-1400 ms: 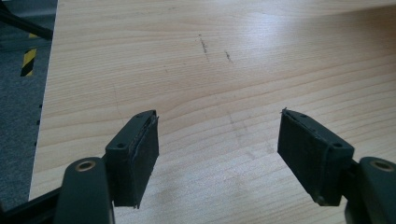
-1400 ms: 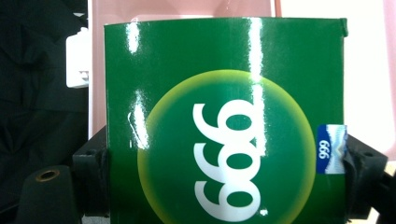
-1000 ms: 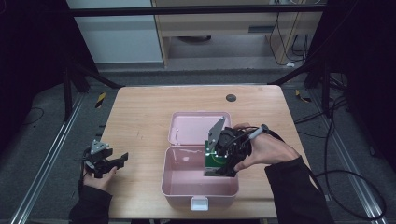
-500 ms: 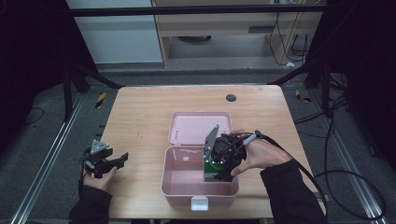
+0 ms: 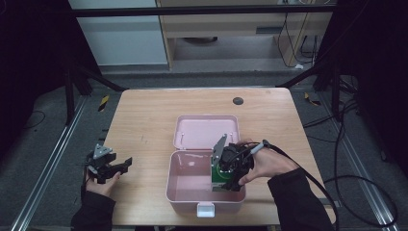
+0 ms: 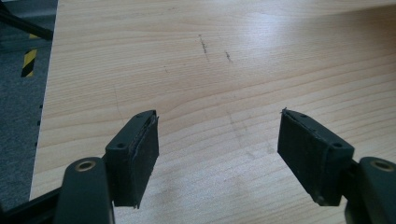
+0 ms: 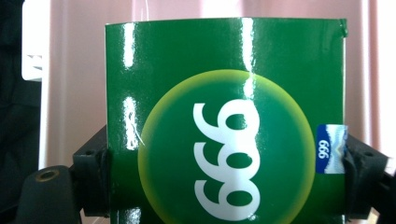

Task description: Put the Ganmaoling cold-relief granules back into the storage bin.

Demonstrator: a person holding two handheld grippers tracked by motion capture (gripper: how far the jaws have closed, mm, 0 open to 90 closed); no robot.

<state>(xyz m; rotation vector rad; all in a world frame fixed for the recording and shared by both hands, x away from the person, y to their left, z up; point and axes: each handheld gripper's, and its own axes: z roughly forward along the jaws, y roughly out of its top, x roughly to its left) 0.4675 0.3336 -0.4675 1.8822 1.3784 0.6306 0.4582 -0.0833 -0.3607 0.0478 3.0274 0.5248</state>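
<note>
A pink box (image 5: 183, 185) stands open at the table's front centre, its lid (image 5: 206, 131) laid back flat behind it. My right gripper (image 5: 225, 177) reaches down into the box's right side, shut on a green carton (image 5: 219, 174). In the right gripper view the green carton (image 7: 224, 121) shows a yellow-ringed disc with white "999" and is pinched between both jaws, with the pink box wall (image 7: 74, 70) behind it. My left gripper (image 5: 122, 166) rests at the table's left front edge, open, over bare wood. In the left gripper view its pads (image 6: 140, 154) stand wide apart with nothing between them.
A small dark round spot (image 5: 237, 101) lies on the wooden table (image 5: 144, 120) near the far edge. A white latch (image 5: 205, 210) sticks out from the box's front. A black cable (image 5: 337, 178) trails from the right gripper off the table's right side.
My right gripper has carried the green carton a little leftward and lower into the box. The left gripper has stayed where it was.
</note>
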